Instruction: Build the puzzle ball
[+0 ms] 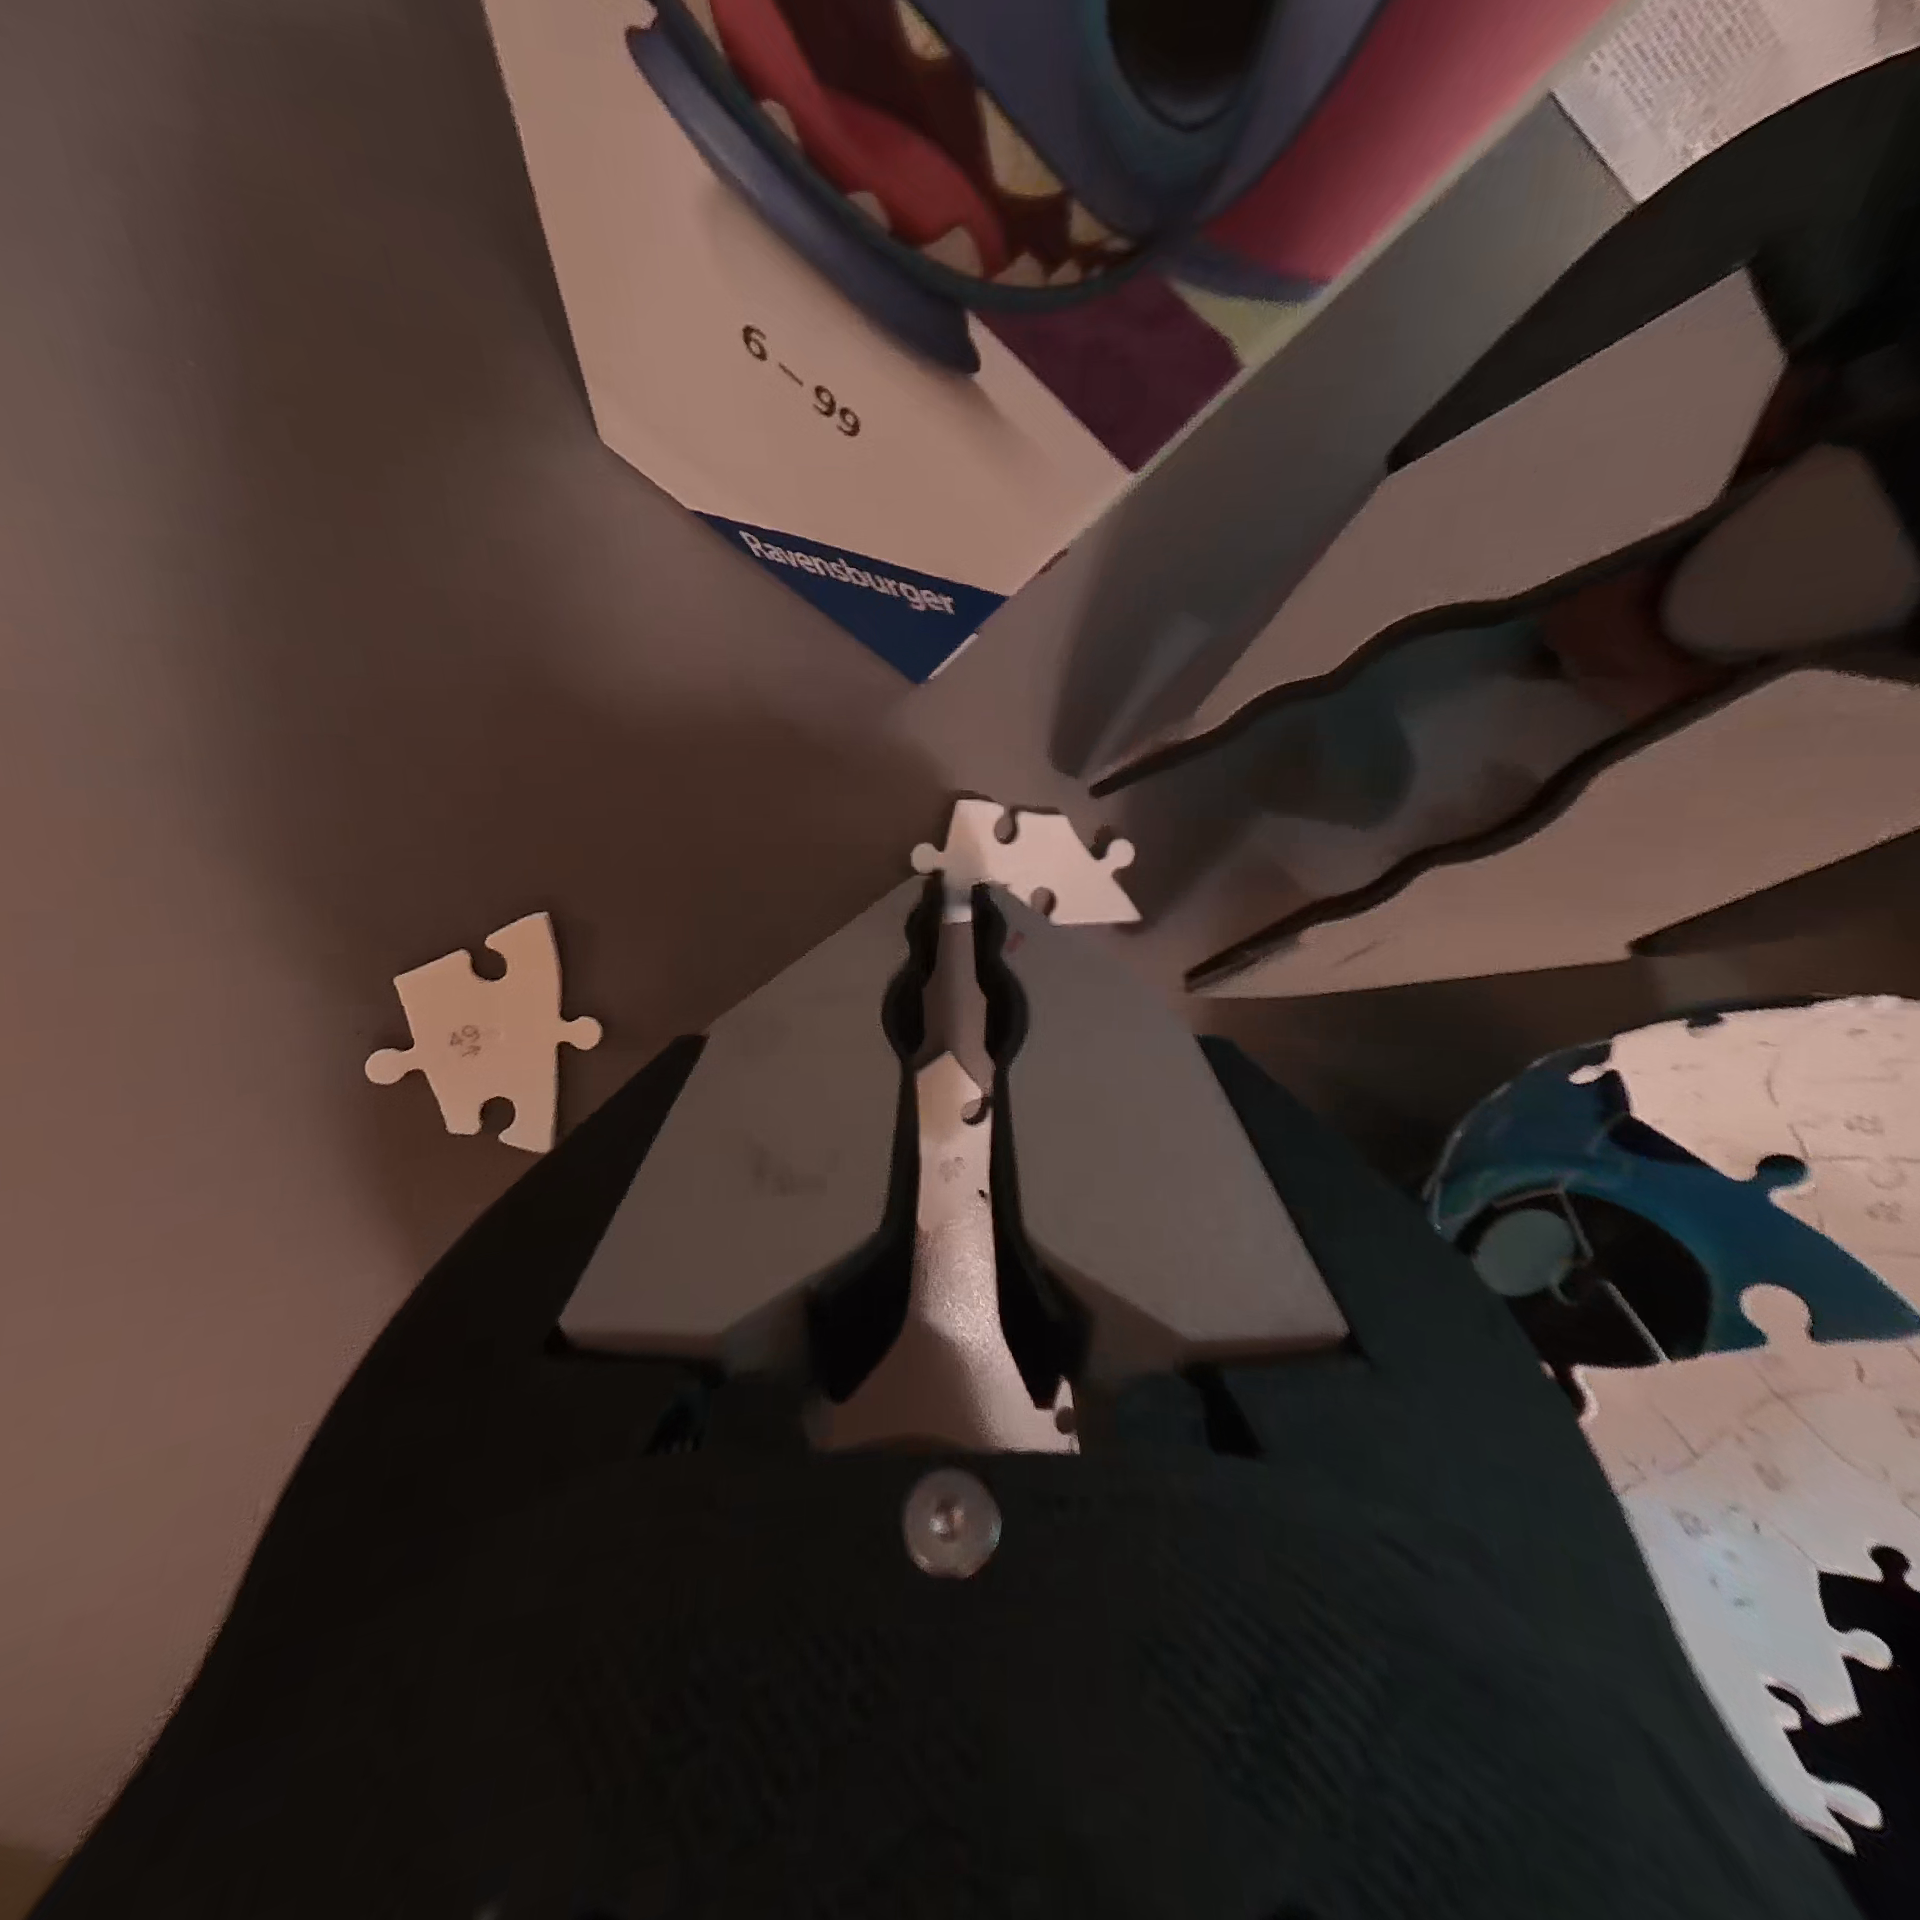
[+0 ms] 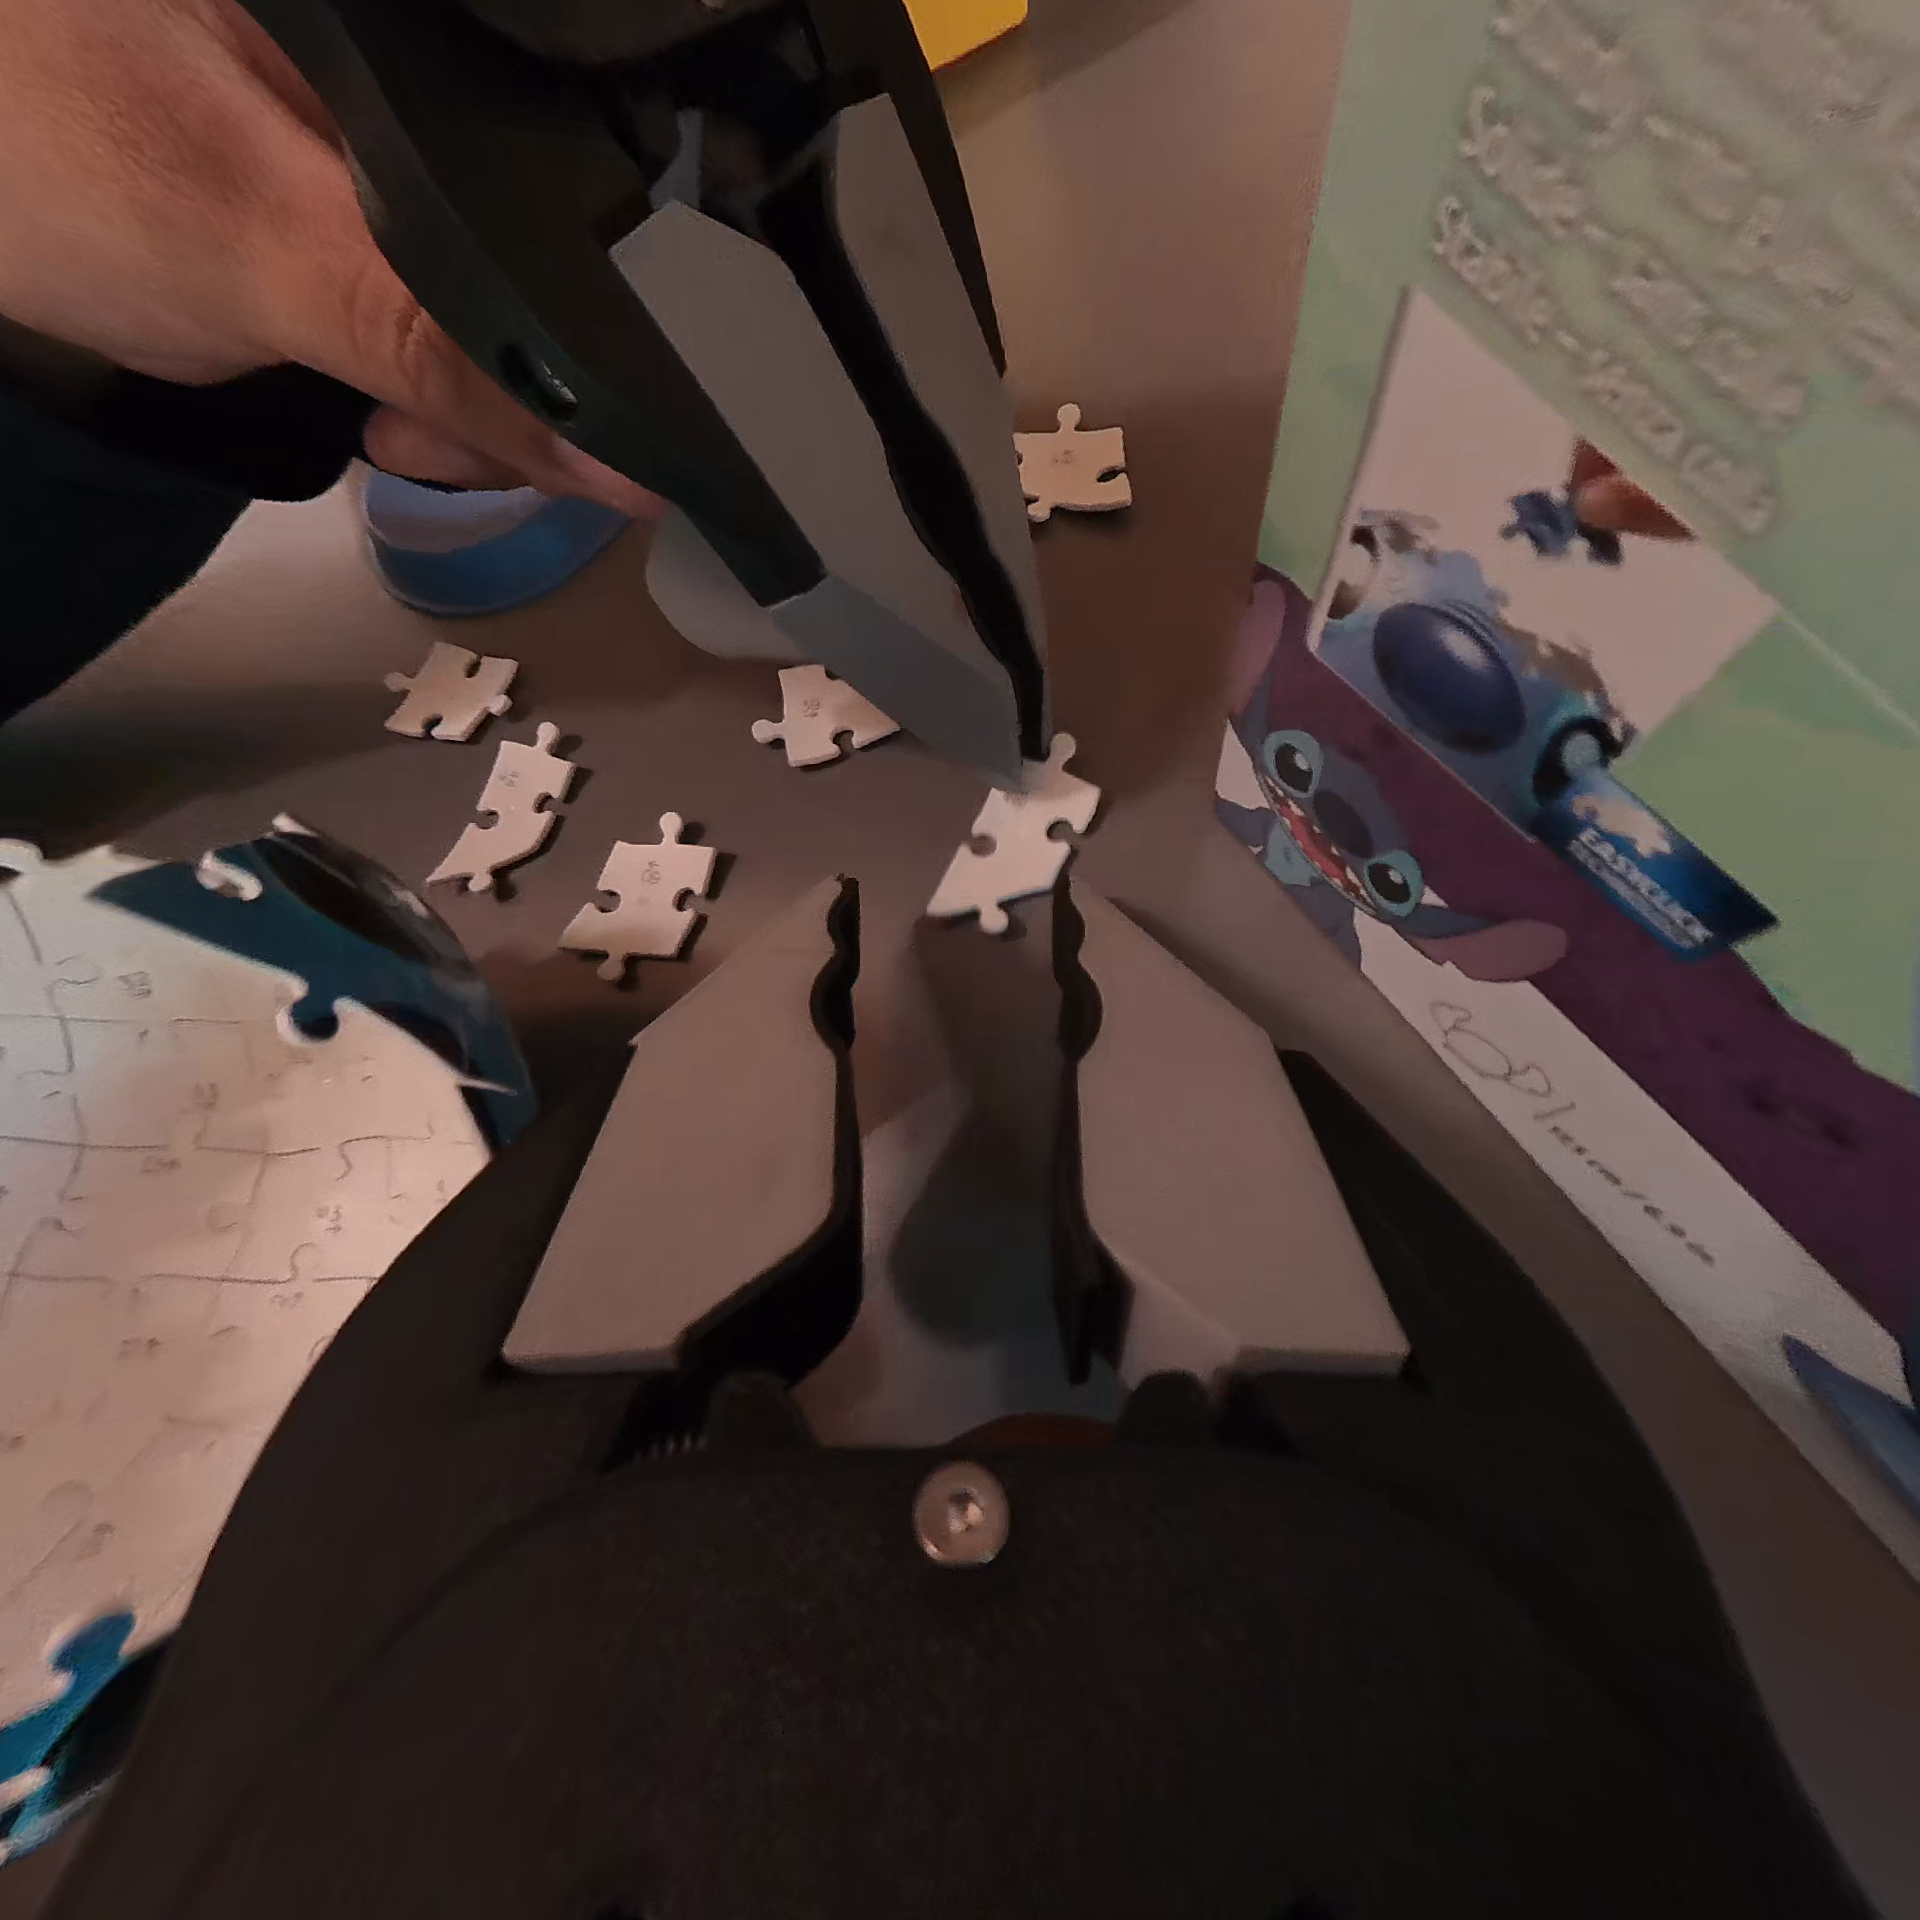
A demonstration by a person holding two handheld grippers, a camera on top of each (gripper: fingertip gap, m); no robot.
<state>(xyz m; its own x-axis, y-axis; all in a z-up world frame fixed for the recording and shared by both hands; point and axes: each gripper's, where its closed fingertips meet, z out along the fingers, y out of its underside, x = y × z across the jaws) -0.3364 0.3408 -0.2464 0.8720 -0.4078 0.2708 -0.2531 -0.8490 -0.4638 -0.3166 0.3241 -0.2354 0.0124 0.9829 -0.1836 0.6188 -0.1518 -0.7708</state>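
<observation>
My left gripper [image 1: 956,896] is shut on the edge of a white puzzle piece [image 1: 1034,868], blank side up, just above the brown table. In the right wrist view it comes in from the top [image 2: 1034,764] and pinches the same piece [image 2: 1023,842] at its far tab. My right gripper [image 2: 956,899] is open and empty, its tips just short of the piece's near edge; in the left wrist view it enters from the upper right [image 1: 1143,883]. The partly built puzzle ball [image 1: 1714,1403], white inside and blue outside, stands at the right; it also shows at the left of the right wrist view [image 2: 208,1195].
Several loose white pieces [image 2: 644,894] lie on the table [image 2: 1143,260] beyond the ball, one at the left [image 1: 478,1029]. The puzzle box [image 1: 790,312] lies flat close behind, also on the right [image 2: 1558,883]. A blue round object [image 2: 488,551] sits under the hand [image 2: 208,208] that holds the left gripper. The right tips stand about 15 centimeters off the partly built puzzle ball [image 1: 1714,1403].
</observation>
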